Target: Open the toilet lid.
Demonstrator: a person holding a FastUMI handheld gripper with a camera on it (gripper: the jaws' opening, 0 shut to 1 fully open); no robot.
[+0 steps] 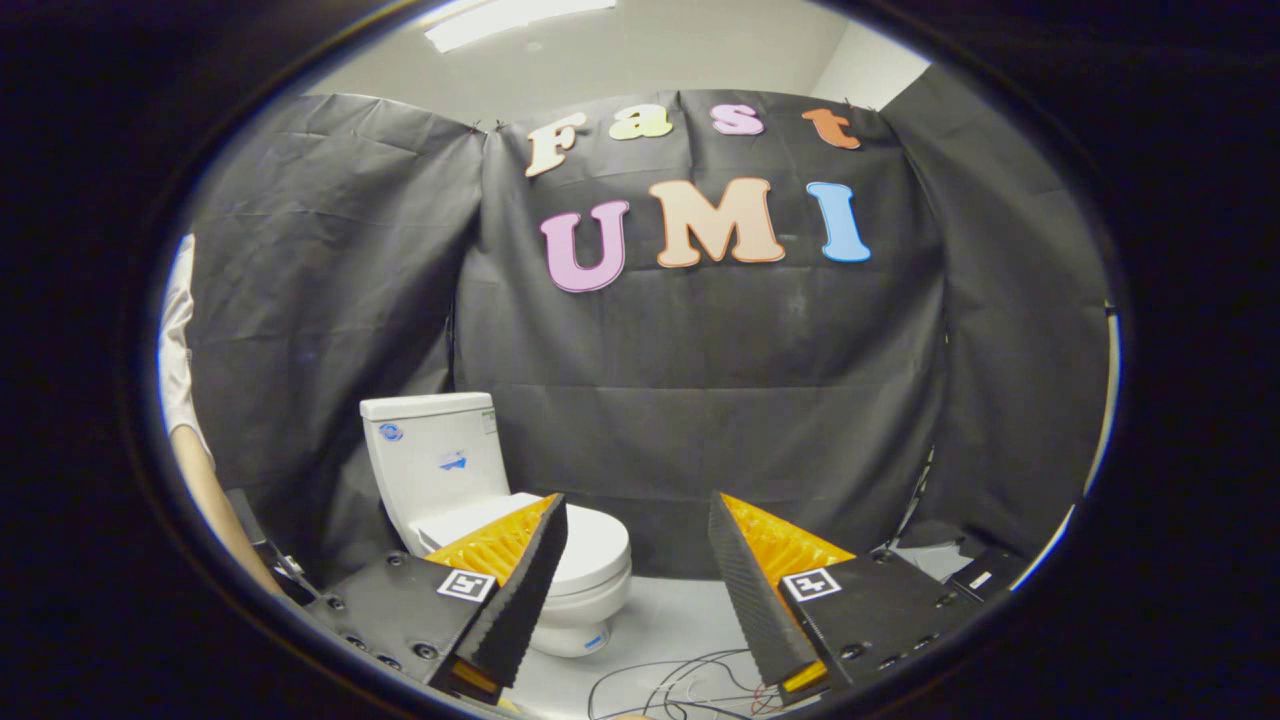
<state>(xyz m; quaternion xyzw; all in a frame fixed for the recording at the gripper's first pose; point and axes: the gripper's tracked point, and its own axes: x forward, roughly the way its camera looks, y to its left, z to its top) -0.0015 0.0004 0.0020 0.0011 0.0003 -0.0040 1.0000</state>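
Note:
A small white toilet [470, 500] stands on the pale floor against the black cloth wall, beyond my left finger. Its lid [592, 545] lies flat down on the bowl, partly hidden behind my left fingertip [545, 525]. The tank [430, 455] rises behind the lid with small stickers on its front. My gripper [637, 510] is open, fingers wide apart with nothing between them. It hovers some way short of the toilet and to its right.
Thin cables [680, 680] lie tangled on the pale floor [665, 615] just below the fingers. A person's arm and pale sleeve [180, 400] show at the far left. Black cloth walls [700, 400] close in the back and both sides.

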